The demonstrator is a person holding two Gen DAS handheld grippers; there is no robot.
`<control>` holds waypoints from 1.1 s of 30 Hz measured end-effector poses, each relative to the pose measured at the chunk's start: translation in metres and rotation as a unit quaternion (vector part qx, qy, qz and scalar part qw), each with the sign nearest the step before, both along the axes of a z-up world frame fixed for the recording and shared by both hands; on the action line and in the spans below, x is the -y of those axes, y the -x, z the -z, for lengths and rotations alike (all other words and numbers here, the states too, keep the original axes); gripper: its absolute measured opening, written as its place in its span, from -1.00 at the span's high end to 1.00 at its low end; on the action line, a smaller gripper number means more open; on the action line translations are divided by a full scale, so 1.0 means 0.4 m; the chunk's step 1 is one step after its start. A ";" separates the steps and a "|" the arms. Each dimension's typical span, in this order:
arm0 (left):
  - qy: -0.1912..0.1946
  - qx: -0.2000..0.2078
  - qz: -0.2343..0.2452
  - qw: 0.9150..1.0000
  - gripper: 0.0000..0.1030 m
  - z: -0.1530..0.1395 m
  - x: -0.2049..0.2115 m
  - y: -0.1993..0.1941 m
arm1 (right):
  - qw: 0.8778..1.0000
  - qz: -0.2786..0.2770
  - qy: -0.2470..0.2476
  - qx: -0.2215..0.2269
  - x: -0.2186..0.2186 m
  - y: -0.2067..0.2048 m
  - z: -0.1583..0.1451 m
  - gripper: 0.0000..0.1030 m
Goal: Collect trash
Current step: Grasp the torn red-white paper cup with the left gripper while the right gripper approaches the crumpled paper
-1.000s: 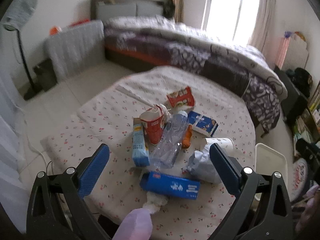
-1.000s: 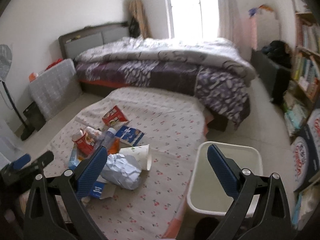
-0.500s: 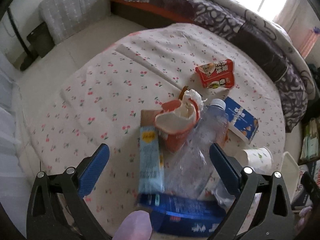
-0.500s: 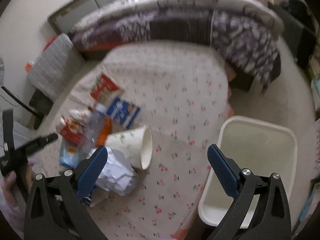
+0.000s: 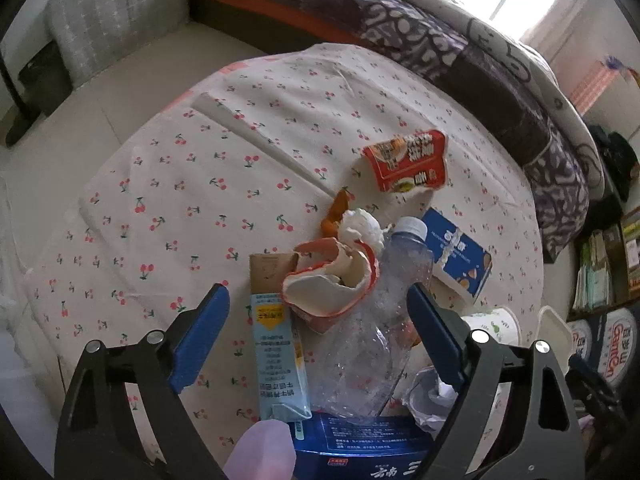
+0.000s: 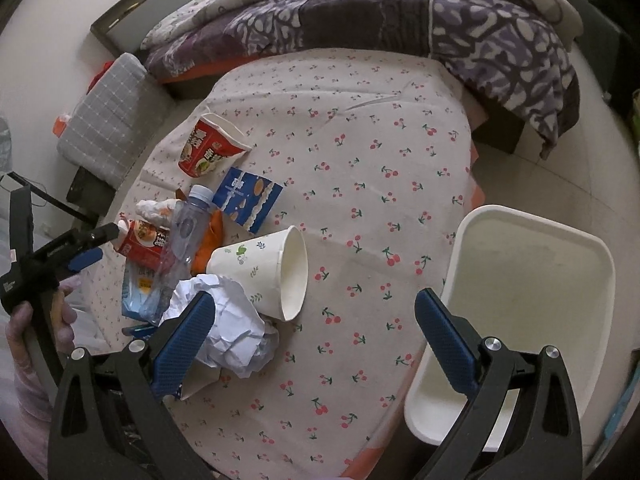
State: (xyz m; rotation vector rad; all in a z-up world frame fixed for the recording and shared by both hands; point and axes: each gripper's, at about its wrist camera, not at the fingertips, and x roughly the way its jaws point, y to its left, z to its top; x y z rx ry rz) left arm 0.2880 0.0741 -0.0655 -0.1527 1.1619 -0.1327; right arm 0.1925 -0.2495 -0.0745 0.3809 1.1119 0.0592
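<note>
Left wrist view: the left claw [image 5: 318,332] hangs spread wide over the trash pile on the cherry-print surface [image 5: 208,184], its fingers either side of a crushed red cup [image 5: 332,284] and a clear plastic bottle [image 5: 380,320], holding nothing. The bottle's long axis runs away from the camera, cap at the far end. The right claw [image 6: 310,336] is also spread and empty, above a paper cup [image 6: 264,268] lying on its side, mouth towards the white bin [image 6: 520,312].
</note>
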 end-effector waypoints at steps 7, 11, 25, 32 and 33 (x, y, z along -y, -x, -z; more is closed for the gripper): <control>-0.053 0.003 0.023 0.998 -0.56 0.059 0.047 -0.033 | 0.999 -0.045 0.020 0.019 -0.044 0.015 -0.002 -0.88; -0.088 0.013 0.058 0.994 0.00 0.083 0.079 -0.033 | 0.994 -0.094 0.028 0.036 -0.070 0.027 -0.003 -0.88; -0.001 0.119 0.060 0.991 0.23 -0.114 0.034 0.070 | 0.941 -0.298 0.127 0.098 -0.296 0.061 0.027 -0.83; 0.007 0.116 0.057 0.992 0.22 -0.117 -0.004 0.088 | 0.941 -0.308 0.129 0.057 -0.335 0.007 0.088 -0.42; 0.008 0.115 0.056 0.992 0.22 -0.115 -0.011 0.091 | 0.940 -0.310 0.129 0.055 -0.341 0.004 0.094 -0.36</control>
